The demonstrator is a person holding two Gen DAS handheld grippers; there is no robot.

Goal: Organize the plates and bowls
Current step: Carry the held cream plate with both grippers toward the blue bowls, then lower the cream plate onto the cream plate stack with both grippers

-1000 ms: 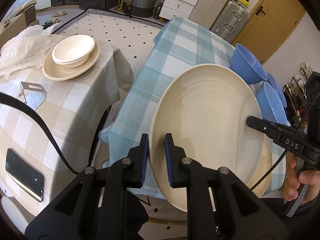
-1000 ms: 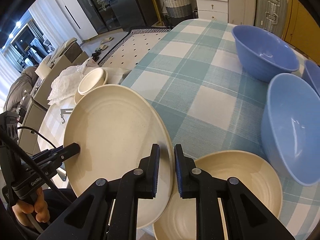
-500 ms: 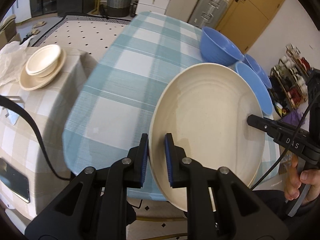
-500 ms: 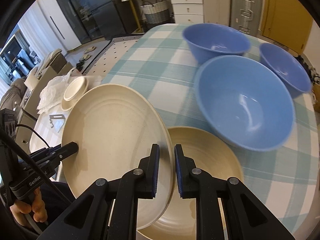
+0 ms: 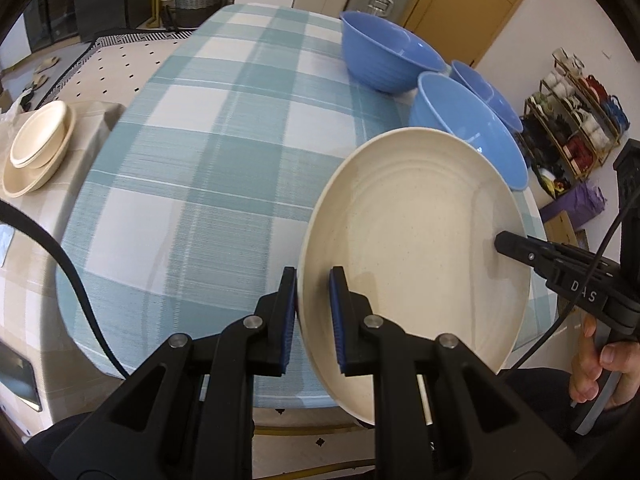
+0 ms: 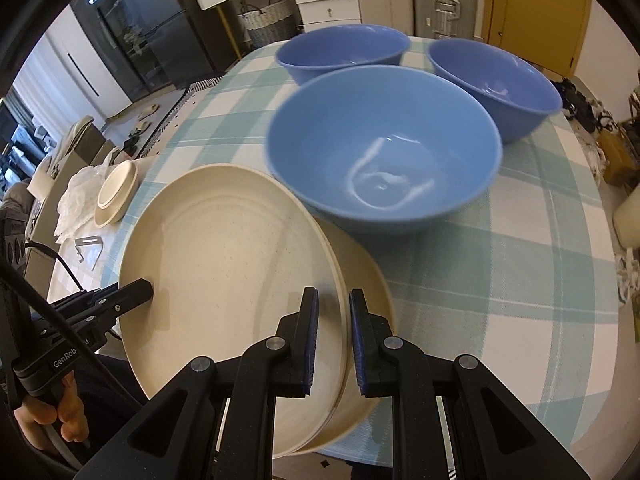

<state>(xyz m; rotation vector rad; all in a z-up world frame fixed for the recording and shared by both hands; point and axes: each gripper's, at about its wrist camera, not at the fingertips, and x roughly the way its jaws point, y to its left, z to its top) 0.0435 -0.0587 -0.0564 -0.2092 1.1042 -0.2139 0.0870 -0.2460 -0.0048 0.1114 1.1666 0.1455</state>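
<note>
Two grippers, my left gripper (image 5: 313,316) and right gripper (image 6: 333,340), are clamped on opposite rims of the cream plate (image 5: 416,248), which hangs just above a second plate (image 6: 364,276) near the blue bowl (image 6: 384,148). I judge it rigid, smooth and breakable, so rim grips suit it.

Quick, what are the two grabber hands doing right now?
Left gripper: shut on the cream plate rim.
Right gripper: shut on the same plate's opposite rim.
</note>
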